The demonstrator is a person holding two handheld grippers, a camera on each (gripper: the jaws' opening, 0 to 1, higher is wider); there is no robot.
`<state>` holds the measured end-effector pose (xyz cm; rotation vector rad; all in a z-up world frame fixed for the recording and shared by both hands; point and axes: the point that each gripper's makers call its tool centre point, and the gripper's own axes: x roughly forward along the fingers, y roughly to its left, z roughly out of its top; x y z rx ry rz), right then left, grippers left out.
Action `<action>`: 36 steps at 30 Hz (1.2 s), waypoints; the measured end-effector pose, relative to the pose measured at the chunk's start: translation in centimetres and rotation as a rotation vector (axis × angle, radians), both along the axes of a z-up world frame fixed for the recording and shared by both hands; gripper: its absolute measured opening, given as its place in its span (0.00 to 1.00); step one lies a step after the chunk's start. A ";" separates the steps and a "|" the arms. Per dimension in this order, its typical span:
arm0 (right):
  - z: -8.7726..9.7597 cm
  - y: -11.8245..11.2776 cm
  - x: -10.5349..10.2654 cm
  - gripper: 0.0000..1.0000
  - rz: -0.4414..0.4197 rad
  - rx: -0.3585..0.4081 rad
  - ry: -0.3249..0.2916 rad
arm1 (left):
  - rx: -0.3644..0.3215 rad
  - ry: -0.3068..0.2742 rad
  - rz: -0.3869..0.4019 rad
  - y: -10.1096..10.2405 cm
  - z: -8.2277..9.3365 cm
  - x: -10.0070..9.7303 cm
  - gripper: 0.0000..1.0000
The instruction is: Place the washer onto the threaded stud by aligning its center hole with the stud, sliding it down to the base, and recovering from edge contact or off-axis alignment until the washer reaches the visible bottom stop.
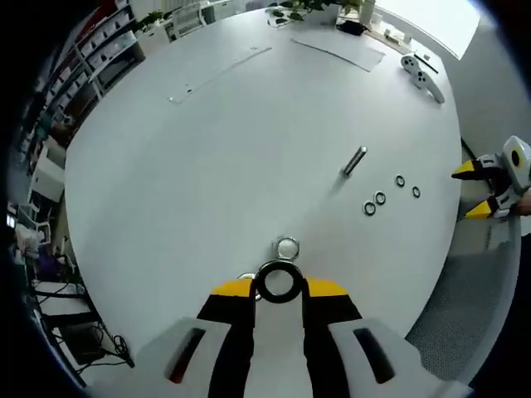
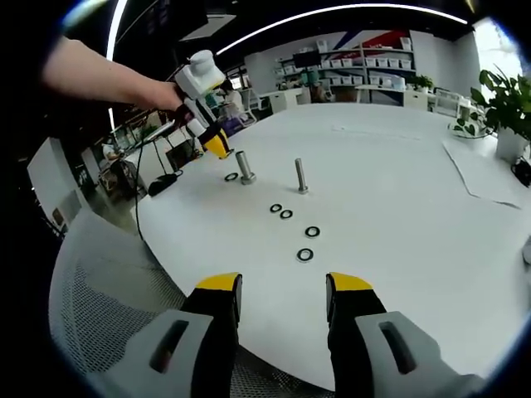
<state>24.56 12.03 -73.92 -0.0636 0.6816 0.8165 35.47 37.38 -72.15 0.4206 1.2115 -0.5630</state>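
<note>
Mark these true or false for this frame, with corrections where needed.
1. The left gripper grips a washer. True.
2. The right gripper grips a washer too. False: it is open and empty.
3. Two studs stand upright on the table. True.
4. No loose washers lie on the table. False: several loose washers lie near the studs.

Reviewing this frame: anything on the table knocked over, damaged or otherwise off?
Nothing stands out. Both threaded studs stand upright on the white table, four loose washers lie flat beside them, and the left gripper holds a washer just above one stud. The right gripper hangs open.
</note>
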 end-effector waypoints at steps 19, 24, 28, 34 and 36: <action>0.1 -0.2 0.1 0.43 -0.013 -0.001 -0.002 | 0.002 0.037 -0.051 -1.7 -0.7 1.5 0.19; 0.1 -0.2 0.1 0.43 -0.012 0.002 -0.005 | 0.029 0.048 -0.084 -1.9 -1.1 1.2 0.19; 0.1 -0.1 0.1 0.43 -0.010 0.001 -0.004 | 0.043 0.051 -0.095 -1.9 -1.4 1.3 0.19; 0.1 -0.1 0.1 0.43 -0.010 0.001 -0.005 | 0.067 0.057 -0.109 -1.8 -2.4 1.4 0.19; 0.1 -0.2 0.1 0.43 -0.013 -0.002 -0.005 | 0.076 0.059 -0.106 -2.0 -2.9 1.5 0.19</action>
